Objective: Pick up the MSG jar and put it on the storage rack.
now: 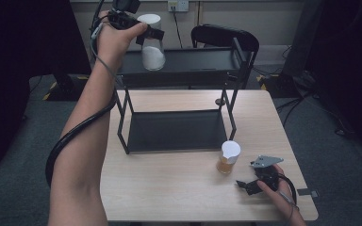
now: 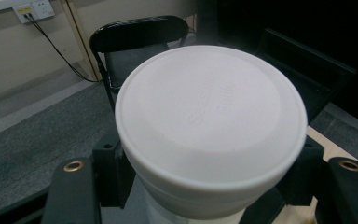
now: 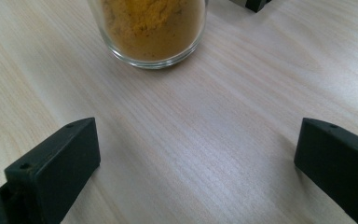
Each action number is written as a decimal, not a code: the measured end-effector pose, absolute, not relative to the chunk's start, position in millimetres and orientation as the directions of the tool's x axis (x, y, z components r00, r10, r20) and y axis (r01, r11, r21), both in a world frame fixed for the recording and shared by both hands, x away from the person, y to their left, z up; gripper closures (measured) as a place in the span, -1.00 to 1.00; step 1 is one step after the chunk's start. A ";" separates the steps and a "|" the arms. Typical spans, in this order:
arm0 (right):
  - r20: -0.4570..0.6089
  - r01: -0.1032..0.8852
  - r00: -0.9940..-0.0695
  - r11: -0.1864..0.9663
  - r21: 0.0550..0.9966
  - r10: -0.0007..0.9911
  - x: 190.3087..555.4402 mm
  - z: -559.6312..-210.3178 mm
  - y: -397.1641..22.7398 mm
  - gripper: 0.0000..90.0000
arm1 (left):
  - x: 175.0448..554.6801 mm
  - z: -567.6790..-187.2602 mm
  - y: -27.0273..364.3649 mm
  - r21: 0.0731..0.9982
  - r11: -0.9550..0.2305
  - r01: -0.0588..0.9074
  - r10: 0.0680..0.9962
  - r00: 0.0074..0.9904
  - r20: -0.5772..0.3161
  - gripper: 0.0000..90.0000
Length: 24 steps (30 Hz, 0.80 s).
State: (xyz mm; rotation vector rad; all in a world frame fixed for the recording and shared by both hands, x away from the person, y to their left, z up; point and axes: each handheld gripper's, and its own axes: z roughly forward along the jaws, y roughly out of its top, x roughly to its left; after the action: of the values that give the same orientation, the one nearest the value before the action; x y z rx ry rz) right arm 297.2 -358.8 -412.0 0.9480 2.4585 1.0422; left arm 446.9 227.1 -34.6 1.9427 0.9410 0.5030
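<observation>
a: high view first; the left gripper (image 1: 143, 35) is raised over the top shelf (image 1: 188, 63) of the black rack (image 1: 176, 127), its jaws clamped on the jar of white powder (image 1: 152, 47); the jar hangs in the air above the shelf's left end, not resting on it.

b: and the left gripper view agrees; the jar's white lid (image 2: 209, 116) sits right between the black jaws, which press its sides just under the lid; the other hand?

a: the right gripper (image 1: 253, 184) lies low on the table (image 1: 169, 193) near the front right corner, jaws apart and holding nothing; the jar of yellow powder (image 1: 228, 157) stands just ahead of it, untouched.

b: so what could go wrong?

a: the grip sits high on smooth glass, so the jar could slip or tilt if the hand swings; lowered too near the shelf's edge, it could catch the rim and tip off onto the lower shelf (image 1: 176, 129).

b: and on the right, a careless reach could knock the yellow jar over, since the open jaws stand close to its base (image 3: 151, 51).
</observation>
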 end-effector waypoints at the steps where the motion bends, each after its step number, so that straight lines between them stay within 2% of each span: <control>1: -0.023 0.455 -0.734 0.517 0.725 0.678 297.2 -412.0 -358.8 -1.00 | 446.9 -34.6 227.1 0.854 -0.313 0.415 0.777 0.629 -0.020 -0.24; 11: -0.023 0.456 -0.734 0.517 0.724 0.678 297.2 -411.9 -358.8 -1.00 | 461.2 -44.4 225.8 0.851 -0.304 0.429 0.783 0.621 -0.034 -0.24; 24: -0.023 0.455 -0.734 0.517 0.724 0.678 297.2 -412.0 -358.8 -1.00 | 458.1 -46.1 219.0 0.853 -0.313 0.418 0.784 0.621 -0.017 -0.25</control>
State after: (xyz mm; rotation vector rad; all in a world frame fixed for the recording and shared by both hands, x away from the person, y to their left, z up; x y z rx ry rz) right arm 297.2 -358.8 -412.0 0.9478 2.4588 1.0419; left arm 458.1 219.0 -46.1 1.9431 0.9505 0.5117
